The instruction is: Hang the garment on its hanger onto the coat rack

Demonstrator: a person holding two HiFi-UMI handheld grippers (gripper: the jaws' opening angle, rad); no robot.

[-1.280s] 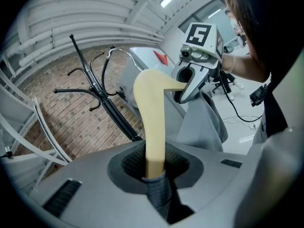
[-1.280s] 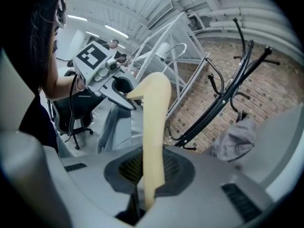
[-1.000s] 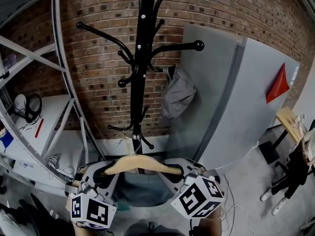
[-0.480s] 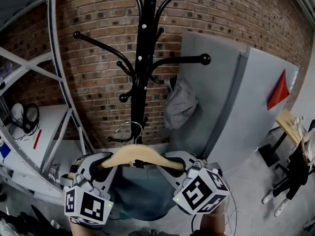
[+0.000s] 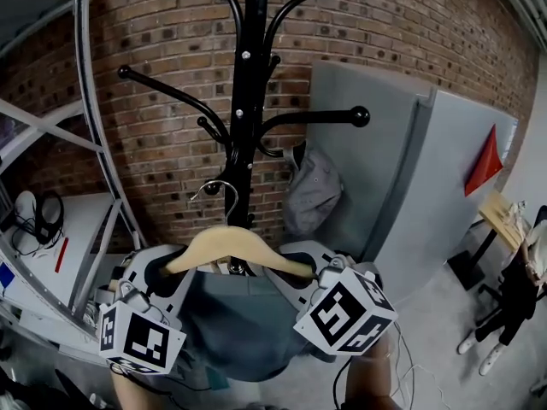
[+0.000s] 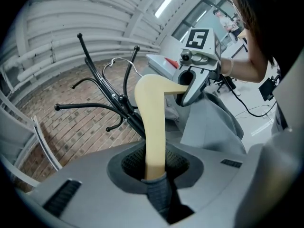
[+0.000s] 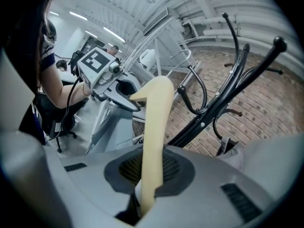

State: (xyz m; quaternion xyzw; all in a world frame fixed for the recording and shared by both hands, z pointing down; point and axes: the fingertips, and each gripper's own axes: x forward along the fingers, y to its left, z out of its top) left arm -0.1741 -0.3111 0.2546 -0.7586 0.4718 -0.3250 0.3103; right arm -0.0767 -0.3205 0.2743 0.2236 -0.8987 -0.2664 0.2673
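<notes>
Hanger (image 5: 231,244) in left tongs (image 5: 168,272), right tongs (image 5: 309,272)

Back wall red-brown brick (image 5: 162,49), pale mortar; tall grey panel (image 5: 376,178) stands before it at right, red triangular piece (image 5: 483,156) on its far section; grey metal shelving frame (image 5: 94,143) at left, one curved upright, slanted braces; white shelf (image 5: 77,220) behind the frame, black headphones (image 5: 47,212) on it; floor (image 5: 444,314) grey concrete, thin cables (image 5: 408,361) trailing across; pale wooden tabletop (image 5: 504,214) far right; strip lights (image 6: 167,1) lit overhead; ceiling (image 6: 71,13) white, ribbed
</notes>
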